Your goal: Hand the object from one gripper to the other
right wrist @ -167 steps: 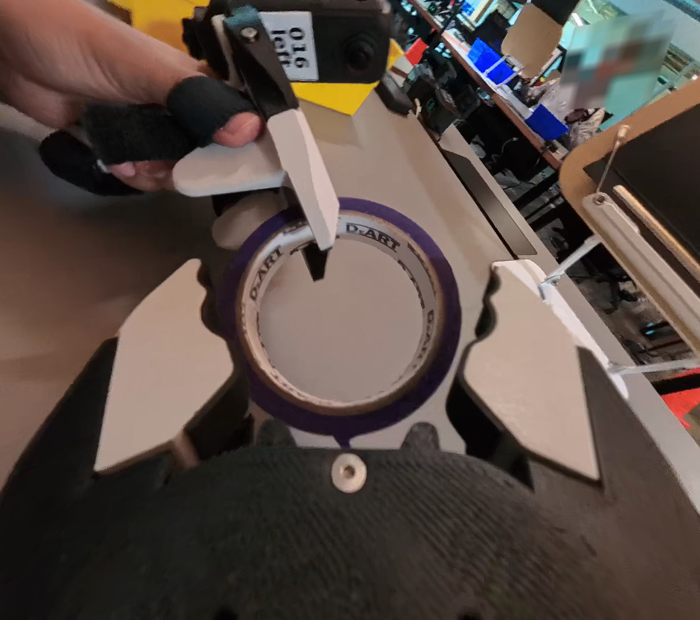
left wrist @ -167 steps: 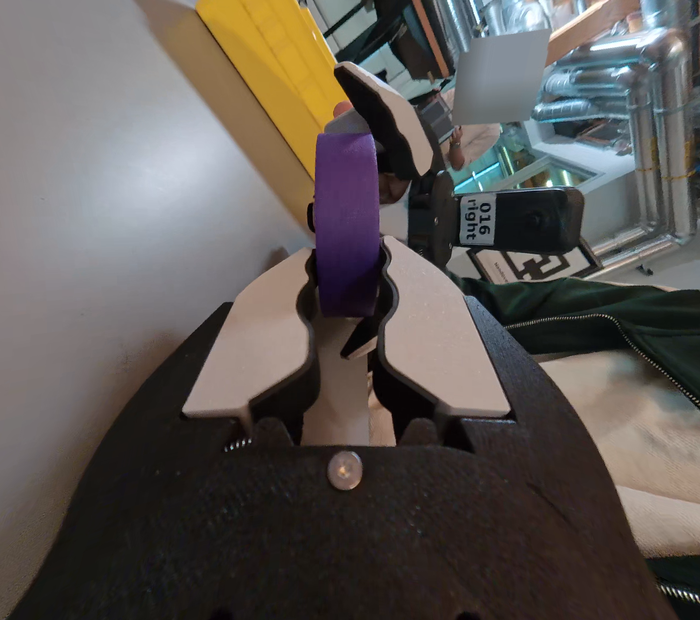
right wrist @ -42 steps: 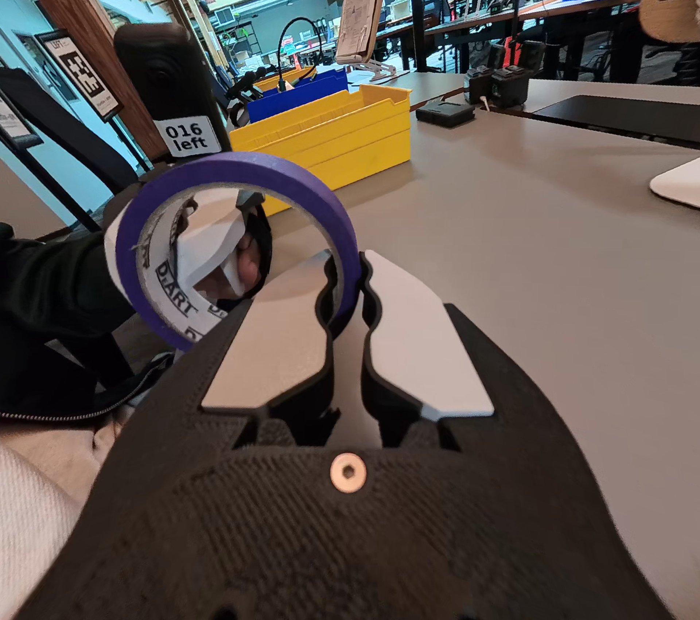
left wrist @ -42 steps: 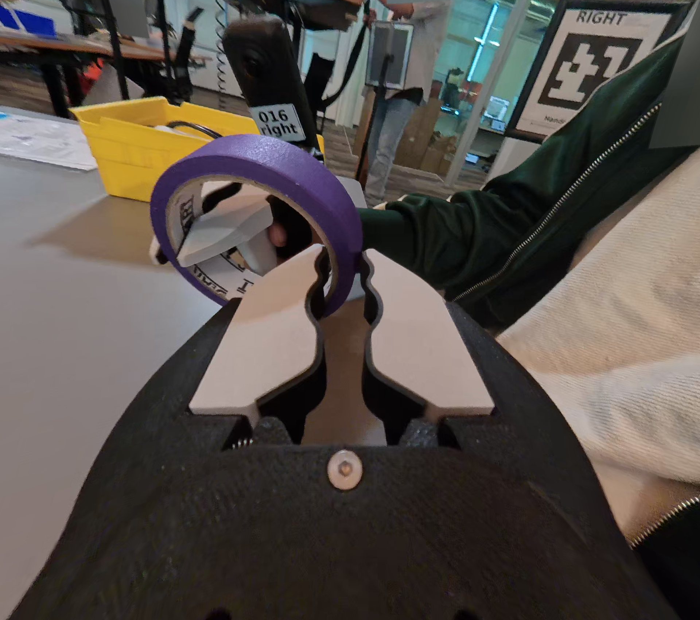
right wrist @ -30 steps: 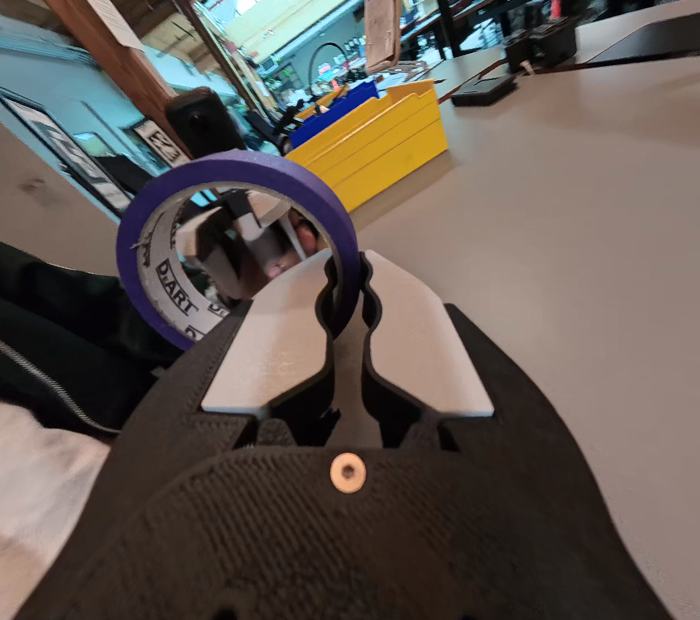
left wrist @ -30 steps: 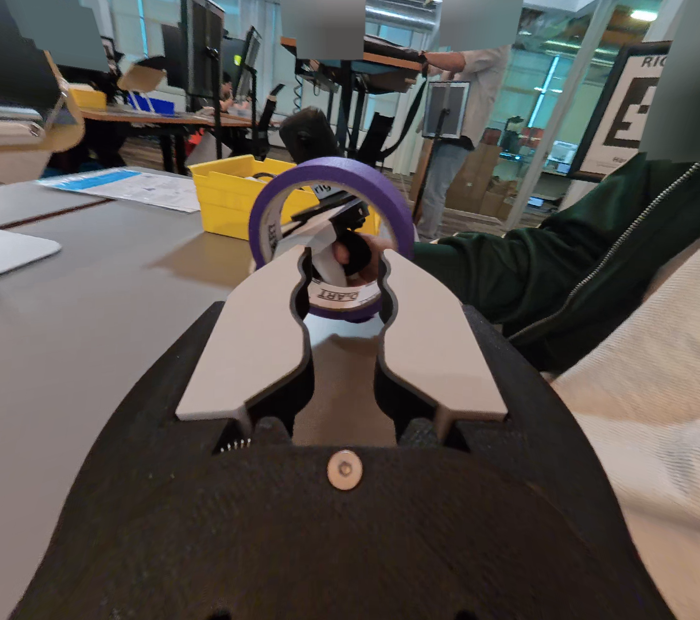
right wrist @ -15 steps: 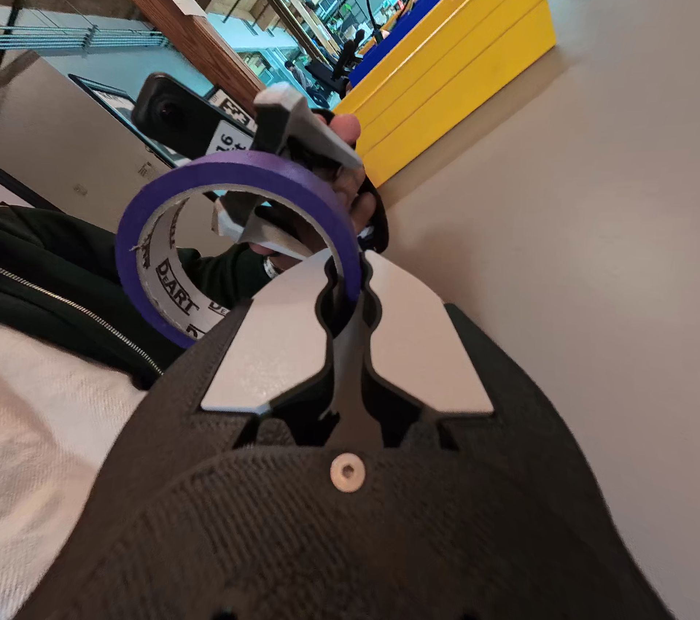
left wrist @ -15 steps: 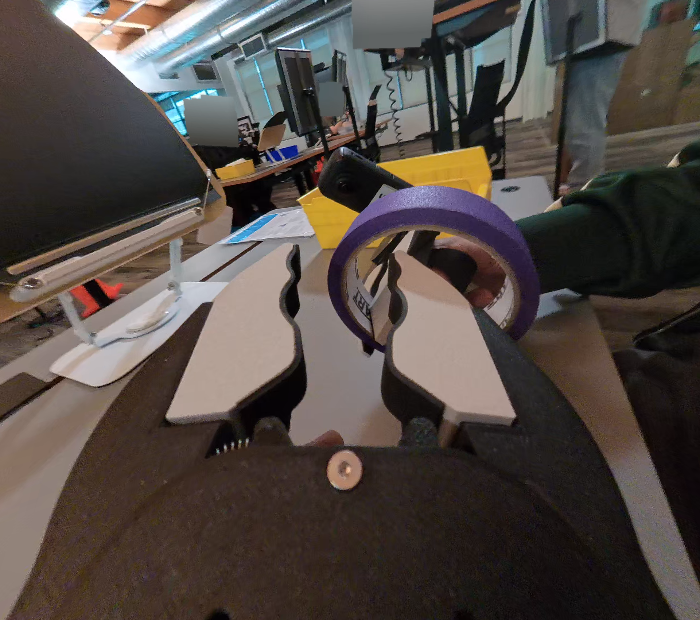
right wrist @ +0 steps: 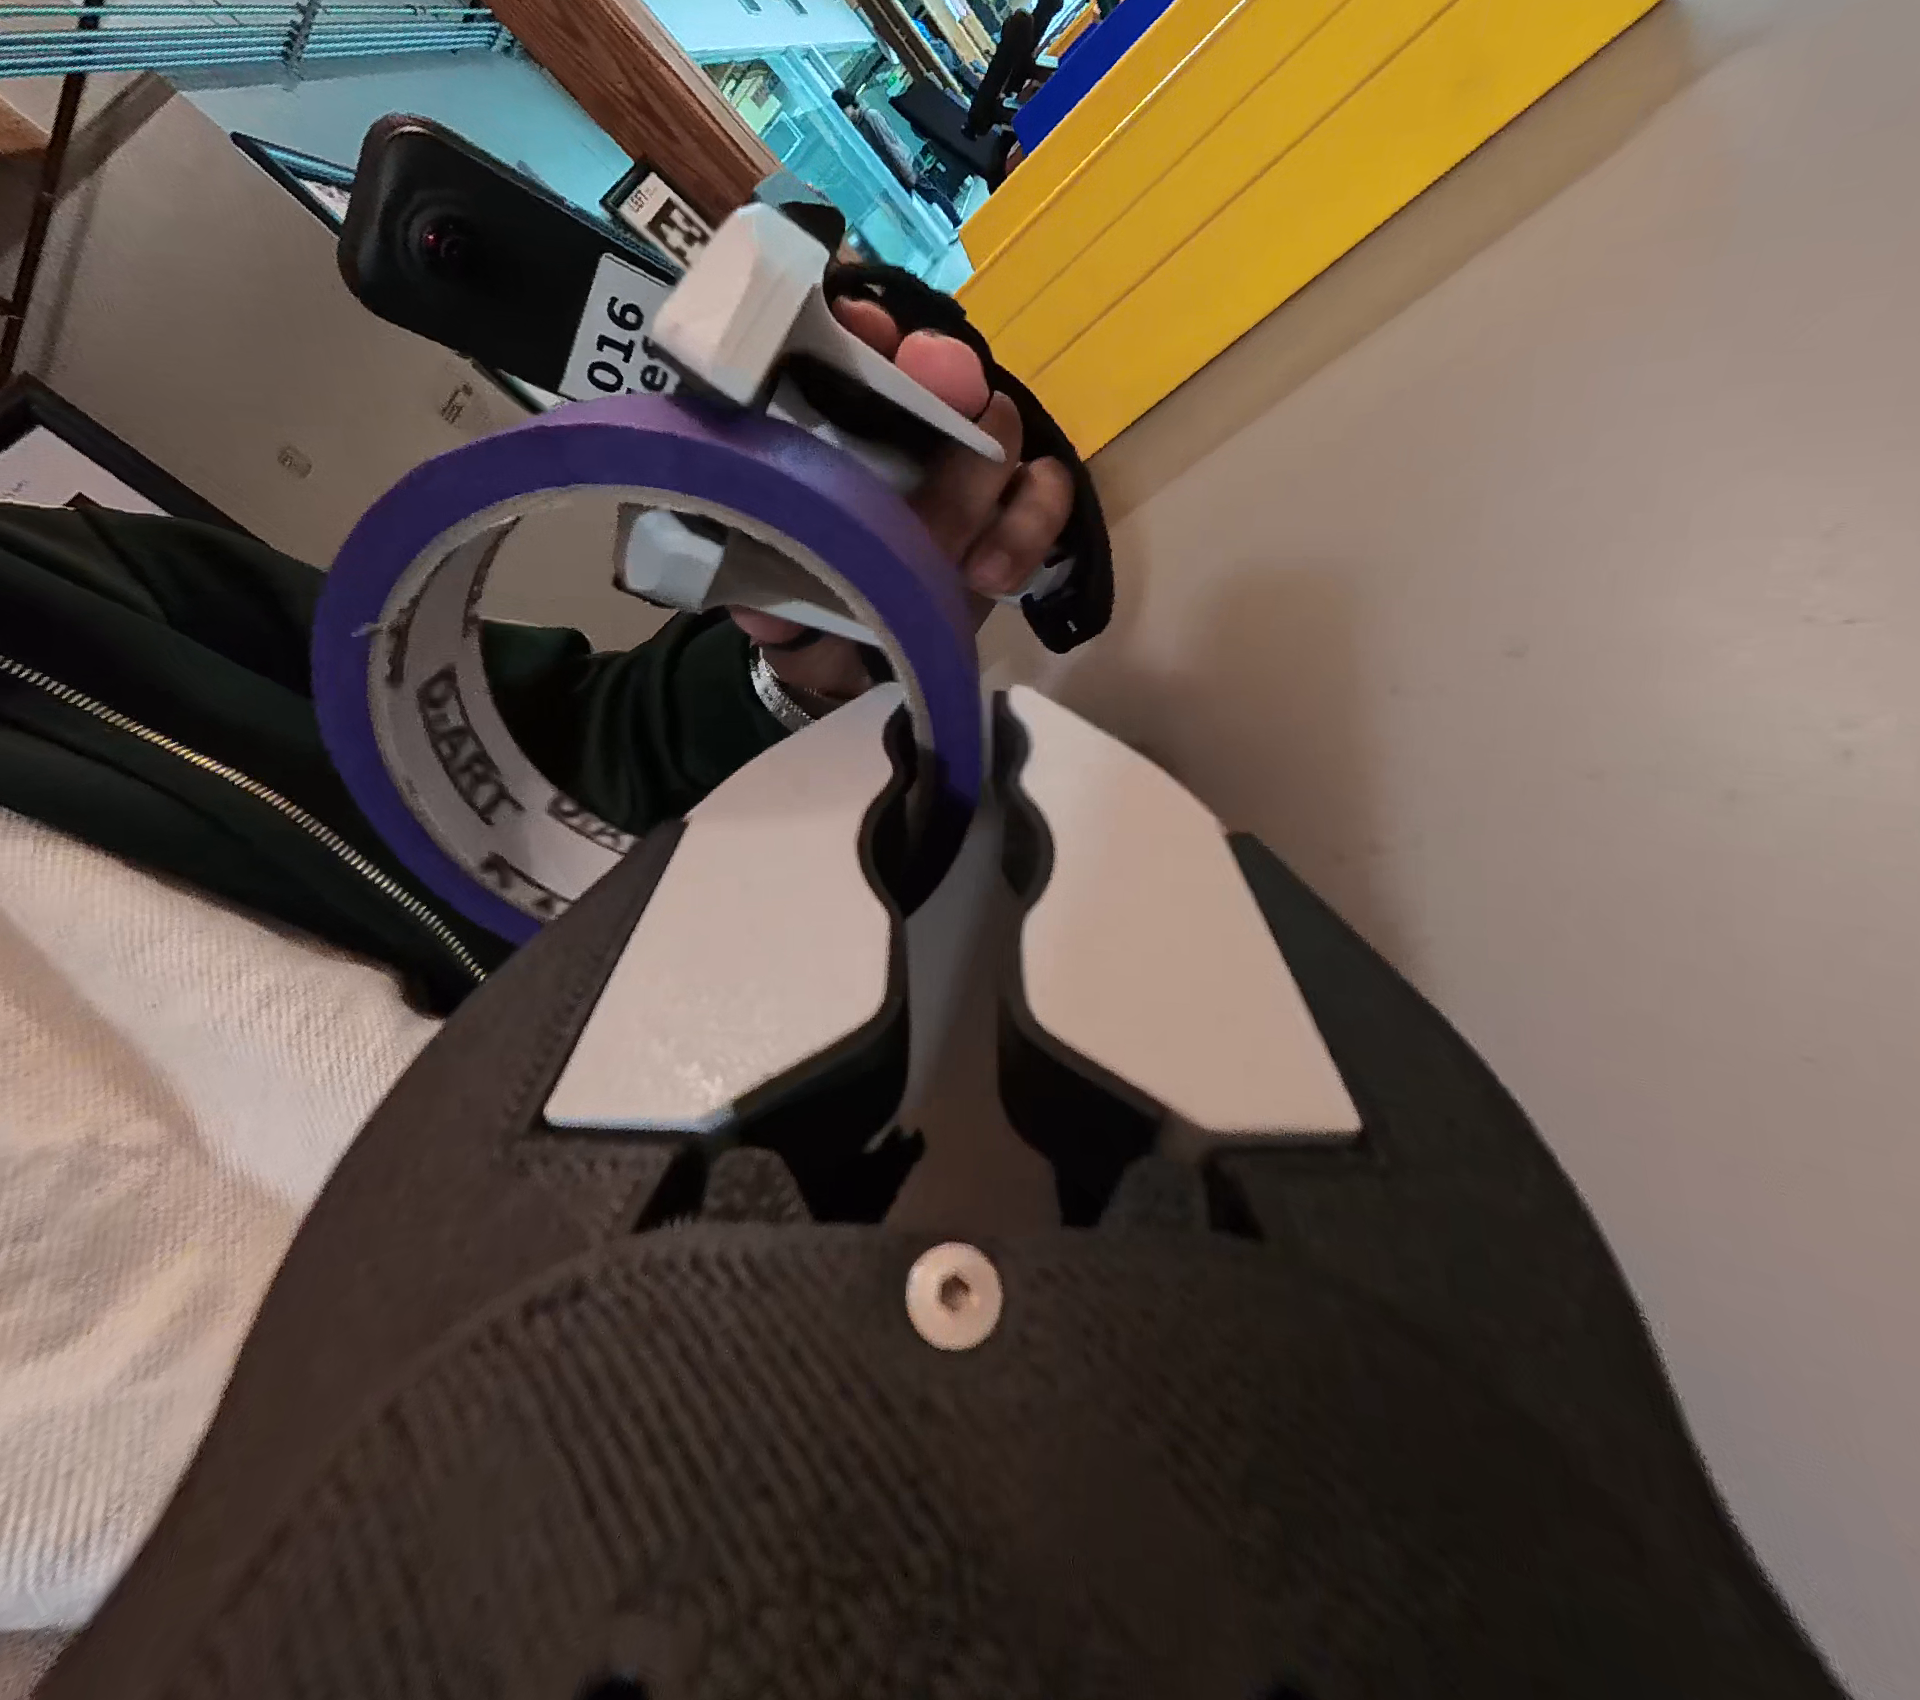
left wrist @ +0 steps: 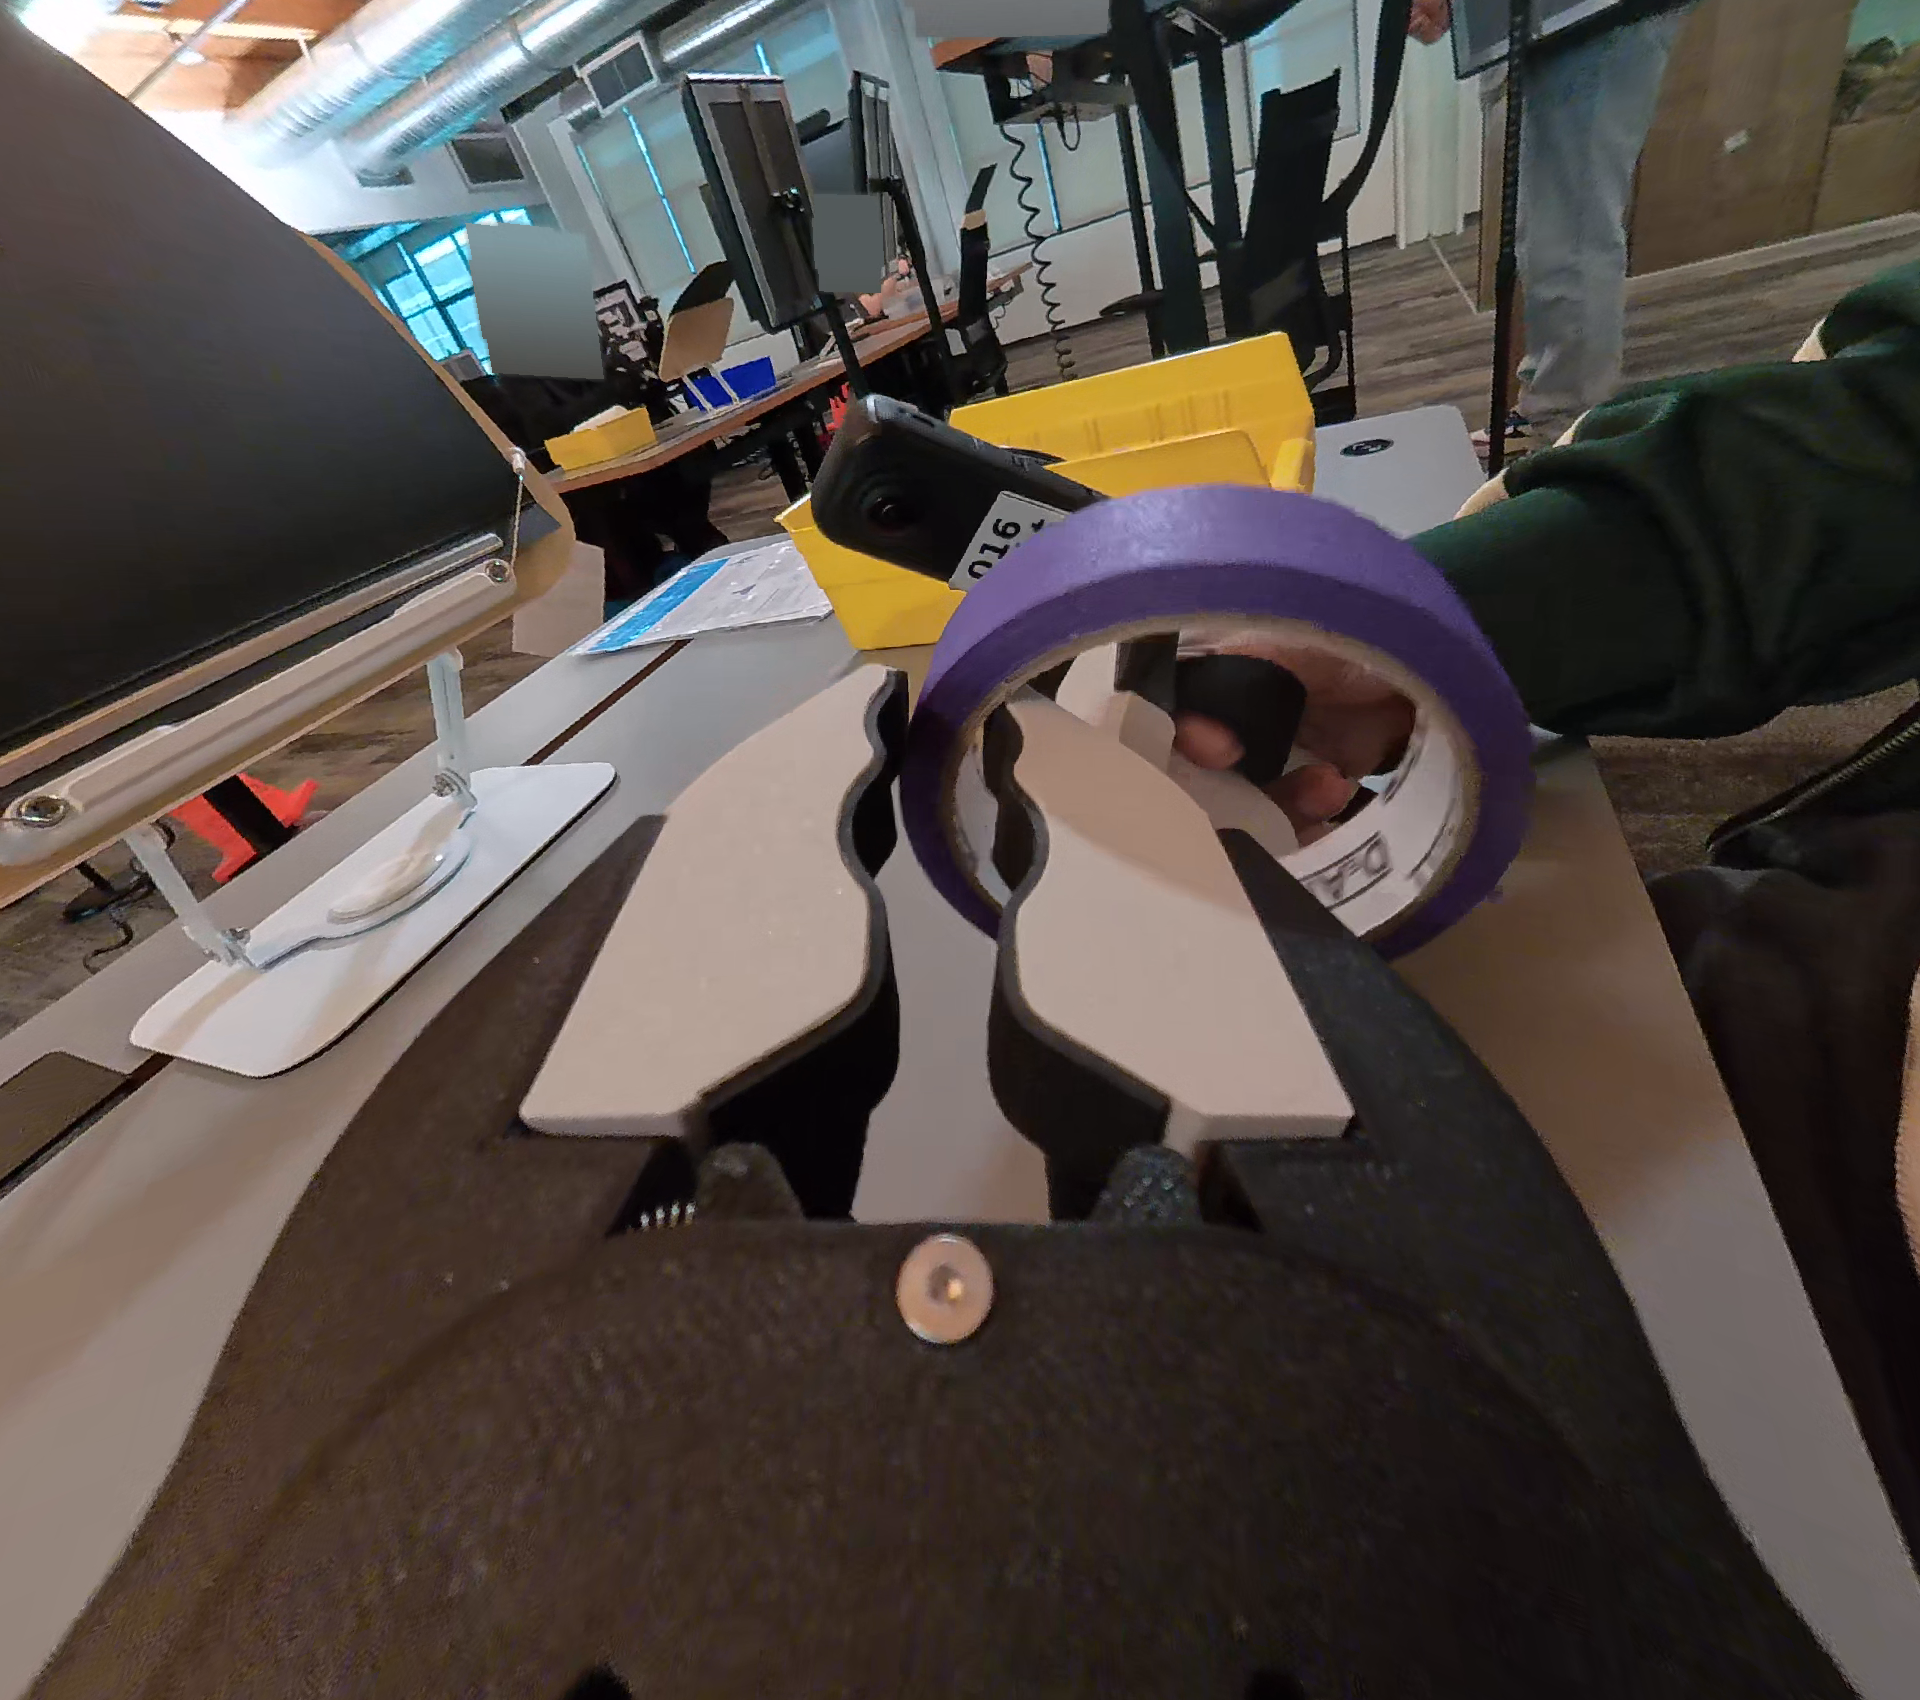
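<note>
The purple tape roll [right wrist: 665, 455] hangs in the air above the grey table [right wrist: 1558, 611], its band pinched between the closed jaws of the right gripper [right wrist: 951, 746]. The left gripper [left wrist: 940, 715] straddles the band on the other side, jaws apart. A yellow bin [left wrist: 1143, 424] sits behind

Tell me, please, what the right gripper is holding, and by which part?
The purple tape roll, its band pinched between the fingers of the right gripper.
</note>
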The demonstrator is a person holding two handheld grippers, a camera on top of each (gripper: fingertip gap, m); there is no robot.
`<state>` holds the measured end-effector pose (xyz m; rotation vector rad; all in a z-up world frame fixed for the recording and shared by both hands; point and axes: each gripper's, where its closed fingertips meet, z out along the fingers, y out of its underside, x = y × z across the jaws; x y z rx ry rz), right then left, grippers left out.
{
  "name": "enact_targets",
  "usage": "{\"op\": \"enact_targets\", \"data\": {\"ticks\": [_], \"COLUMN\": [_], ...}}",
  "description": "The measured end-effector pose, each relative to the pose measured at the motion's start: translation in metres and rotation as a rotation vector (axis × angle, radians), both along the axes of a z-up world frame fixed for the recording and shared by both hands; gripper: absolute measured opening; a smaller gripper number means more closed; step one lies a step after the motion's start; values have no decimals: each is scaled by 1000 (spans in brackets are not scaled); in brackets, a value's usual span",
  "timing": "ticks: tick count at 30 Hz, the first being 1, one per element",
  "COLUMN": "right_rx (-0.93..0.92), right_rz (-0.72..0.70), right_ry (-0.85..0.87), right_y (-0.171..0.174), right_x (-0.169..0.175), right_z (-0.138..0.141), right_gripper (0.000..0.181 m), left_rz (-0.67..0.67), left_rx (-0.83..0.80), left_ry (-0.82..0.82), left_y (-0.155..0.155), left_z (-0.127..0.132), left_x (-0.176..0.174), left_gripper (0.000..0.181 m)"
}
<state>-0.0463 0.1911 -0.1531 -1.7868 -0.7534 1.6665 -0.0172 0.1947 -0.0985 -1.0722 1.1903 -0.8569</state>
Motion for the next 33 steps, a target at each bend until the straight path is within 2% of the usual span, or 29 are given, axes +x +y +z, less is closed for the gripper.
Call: {"op": "enact_targets", "data": {"ticks": [3,5,8,11,15,21,23,24,25,33], "right_rx": [38,115,228,348,441,447,486,508,522,504], "right_rz": [-119,-264,-400,-448,-294,-45,-11,2,10,23], "right_ry": [12,84,188,257,315,209,143,118,107,115], "right_y": [17,35,47,45,17,-17,-22,-25,-27,-31], "right_x": [6,21,50,69,59,16,7,5,4,-1], "right_z": [3,20,48,71,86,63,54,50,50,53], "right_gripper": [55,67,68,64,45,38,31,16,14,11], "left_rz": [9,24,49,40,30,25,12,8,-3,-64], "left_rx": [-22,-75,-202,-421,-670,-789,-802,-808,-817,-820], "left_ry": [-11,-15,0,-14,-43,-18,3,12,12,-36], "left_y": [4,10,22,31,43,48,45,44,43,39], "left_z": [0,-1,-9,-17,-29,-40,-44,-45,-46,-41], "left_x": [-2,-5,-9,-11,-18,-21,-18,-16,-16,-11], "left_gripper": [11,11,11,11,11,12,12,12,12,12]}}
